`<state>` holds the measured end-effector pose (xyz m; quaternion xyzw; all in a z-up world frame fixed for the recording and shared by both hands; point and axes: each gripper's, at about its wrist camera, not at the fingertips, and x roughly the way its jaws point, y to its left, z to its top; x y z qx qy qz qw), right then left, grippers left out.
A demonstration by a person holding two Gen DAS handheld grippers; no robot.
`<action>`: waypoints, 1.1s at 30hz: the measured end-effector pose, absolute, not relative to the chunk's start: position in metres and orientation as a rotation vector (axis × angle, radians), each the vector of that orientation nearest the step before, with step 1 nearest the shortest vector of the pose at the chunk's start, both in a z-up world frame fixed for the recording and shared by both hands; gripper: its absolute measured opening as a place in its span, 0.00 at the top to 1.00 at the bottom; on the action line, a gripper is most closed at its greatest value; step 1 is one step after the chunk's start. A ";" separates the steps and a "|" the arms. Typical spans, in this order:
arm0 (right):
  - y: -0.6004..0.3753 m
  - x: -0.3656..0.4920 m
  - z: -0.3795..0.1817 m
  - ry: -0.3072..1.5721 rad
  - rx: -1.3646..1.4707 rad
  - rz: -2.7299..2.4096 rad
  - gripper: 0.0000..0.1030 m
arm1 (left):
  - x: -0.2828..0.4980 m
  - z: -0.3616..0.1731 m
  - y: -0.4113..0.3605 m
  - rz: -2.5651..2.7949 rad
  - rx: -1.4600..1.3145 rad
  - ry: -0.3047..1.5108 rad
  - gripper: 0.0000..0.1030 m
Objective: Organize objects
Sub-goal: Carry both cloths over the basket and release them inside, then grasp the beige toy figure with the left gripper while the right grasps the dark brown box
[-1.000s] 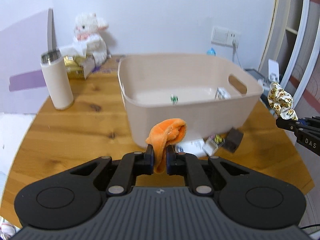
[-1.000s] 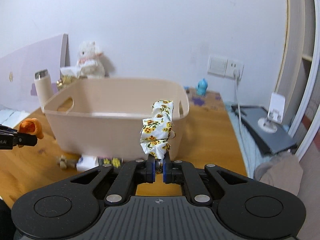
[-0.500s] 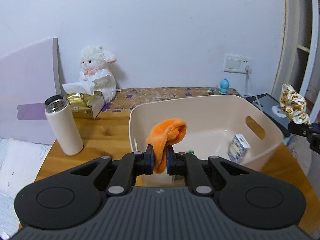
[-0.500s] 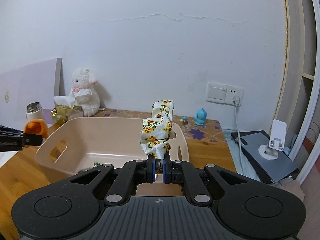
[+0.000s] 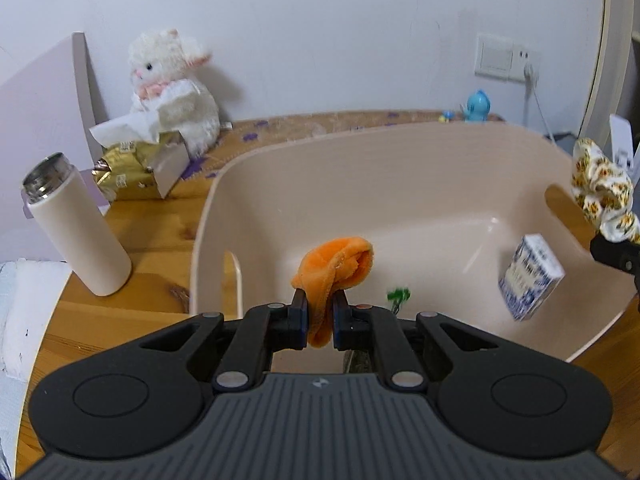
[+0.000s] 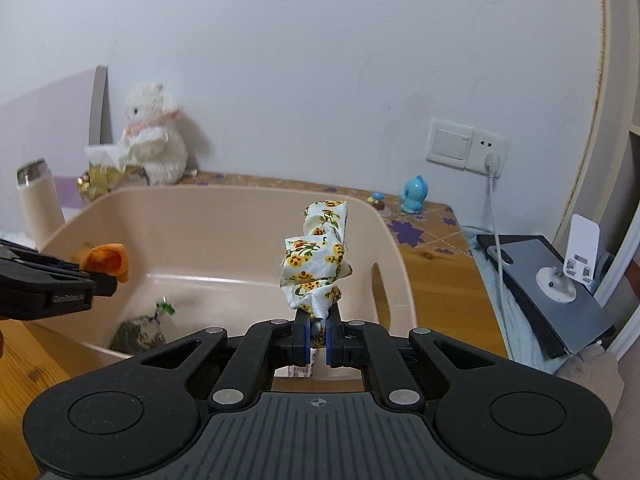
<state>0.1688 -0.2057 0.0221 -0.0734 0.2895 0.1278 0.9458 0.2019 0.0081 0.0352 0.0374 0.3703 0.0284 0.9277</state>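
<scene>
Orange plush cloth (image 5: 334, 264) is clamped between the fingers of the left gripper (image 5: 320, 320), held above the beige bin (image 5: 360, 160). A flowered scrunchie (image 6: 318, 258) is pinched in the right gripper (image 6: 317, 338), over the bin's right end. A small blue-white box (image 5: 530, 282) is seen inside the bin, right of the left gripper.

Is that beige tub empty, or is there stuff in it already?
Not empty. The tub already holds a small blue-and-white box, a grey lump and a tiny green item.
</scene>
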 end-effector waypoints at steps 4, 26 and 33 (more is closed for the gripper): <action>-0.201 0.175 0.016 0.621 -0.157 0.258 0.93 | 0.204 0.030 0.005 0.046 0.076 0.776 0.86; -0.238 0.113 0.052 0.532 -0.086 0.275 0.20 | 0.118 0.085 0.000 0.043 0.095 0.650 0.09; -0.241 0.097 0.030 0.585 -0.127 0.293 0.14 | 0.098 0.061 0.009 0.037 0.049 0.703 0.09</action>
